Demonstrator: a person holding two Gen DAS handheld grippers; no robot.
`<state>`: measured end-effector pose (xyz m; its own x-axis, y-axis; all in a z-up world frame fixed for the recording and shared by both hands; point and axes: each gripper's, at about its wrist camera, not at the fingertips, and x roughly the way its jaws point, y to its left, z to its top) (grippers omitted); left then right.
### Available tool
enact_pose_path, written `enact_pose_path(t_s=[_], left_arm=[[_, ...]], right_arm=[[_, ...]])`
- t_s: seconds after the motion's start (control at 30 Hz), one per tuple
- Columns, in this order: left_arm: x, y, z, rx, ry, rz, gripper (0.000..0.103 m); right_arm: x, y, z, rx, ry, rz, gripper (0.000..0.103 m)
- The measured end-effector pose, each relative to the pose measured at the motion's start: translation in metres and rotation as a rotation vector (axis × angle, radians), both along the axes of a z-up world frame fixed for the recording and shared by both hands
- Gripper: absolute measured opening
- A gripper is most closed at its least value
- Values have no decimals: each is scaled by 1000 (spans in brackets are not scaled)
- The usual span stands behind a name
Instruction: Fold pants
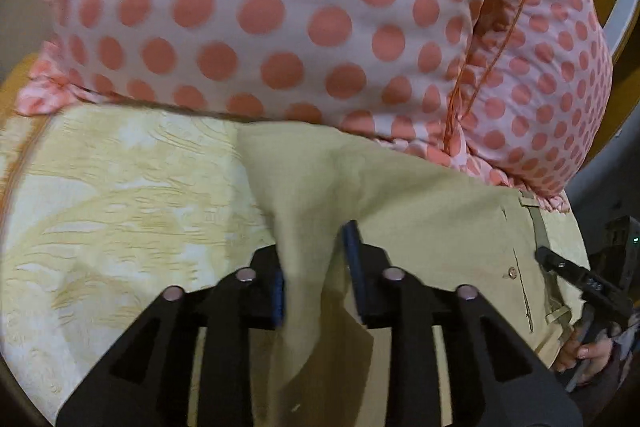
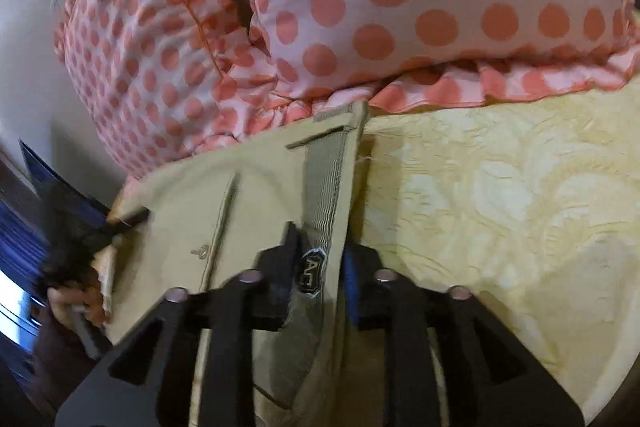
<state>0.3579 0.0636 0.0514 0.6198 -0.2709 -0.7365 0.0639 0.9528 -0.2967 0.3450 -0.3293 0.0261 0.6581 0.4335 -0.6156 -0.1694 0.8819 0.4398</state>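
The pants (image 1: 420,211) lie on the yellow bedspread (image 1: 120,195), their far edge tucked against the polka-dot pillows (image 1: 280,7). Your left gripper (image 1: 316,283) has its jaws pinching a raised ridge of tan cloth; your right gripper (image 2: 320,267) has its jaws closed on the waistband (image 2: 326,183), right by the small woven label (image 2: 312,269).

You look to be carrying one end of the pants over for a fold, so move both grips at the same height and the same pace, or the cloth will twist between them. Keep the stretch between them lightly taut, not tugged. The waistband is thick and should hold; the thin ridge in your left jaws may slip, so go gently there. Lay the edge down square before you let go, and steer short of the pillows so the fold lands flat on the bedspread.

The legs and hems are out of view below both grippers, so you cannot tell how they lie or whether they are already doubled. Motion blur softens the pocket button (image 1: 511,271) and seams. The label's lettering is only partly readable.
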Motion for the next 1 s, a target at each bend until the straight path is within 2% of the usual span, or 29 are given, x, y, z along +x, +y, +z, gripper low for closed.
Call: enact_pose_path(t_s=[0.03,0.07,0.1,0.17,0.23,0.27,0.33,0.37,0.47,0.5,0.53,0.57,0.6,0.63,0.7,0.73,0.83,0.93,1.0], left_arm=[[-11,6,9,20,-39,21,37],[-19,10,16,9,-70,23,42],[-28,13,24,-28,-94,7,49],[-43,14,32,-154,-102,-66,57],[-46,5,27,-256,-57,-151,63],[-43,0,20,-273,-19,-168,64],[-30,-7,0,-257,74,-156,63],[-22,-9,-12,-254,113,-138,54],[-14,1,-19,-316,116,-101,46],[-15,3,-16,-318,125,-84,46],[-23,4,-9,-282,120,-49,49],[-35,4,0,-231,93,-33,61],[-51,1,10,-169,45,-30,71],[-67,-3,18,-111,8,-25,75],[-107,-6,31,19,-80,-3,93],[-134,-11,36,89,-125,11,96],[-198,-25,28,213,-184,12,101],[-238,-33,7,258,-197,15,101],[-249,-40,-4,272,-183,16,101]], right_arm=[[-7,-1,9,-5,-35,-6,47],[-18,-2,20,33,-90,17,62],[-21,-1,25,71,-108,48,71],[-24,8,28,163,-89,135,71],[-18,18,18,231,-17,187,73],[-12,20,8,248,35,181,78],[-1,21,-12,240,139,111,77],[0,13,-19,312,139,75,76],[-1,2,-25,400,200,6,66],[-8,2,-21,375,211,-24,66],[-16,3,-16,317,205,-51,66],[-28,6,-7,225,181,-84,74],[-48,13,5,109,124,-117,92],[-74,20,16,21,38,-128,96],[-114,35,24,-79,-66,-77,101],[-132,46,23,-117,-99,-48,102],[-183,76,6,-202,-145,28,102],[-209,108,-16,-281,-145,41,102],[-220,121,-25,-333,-161,22,102]])
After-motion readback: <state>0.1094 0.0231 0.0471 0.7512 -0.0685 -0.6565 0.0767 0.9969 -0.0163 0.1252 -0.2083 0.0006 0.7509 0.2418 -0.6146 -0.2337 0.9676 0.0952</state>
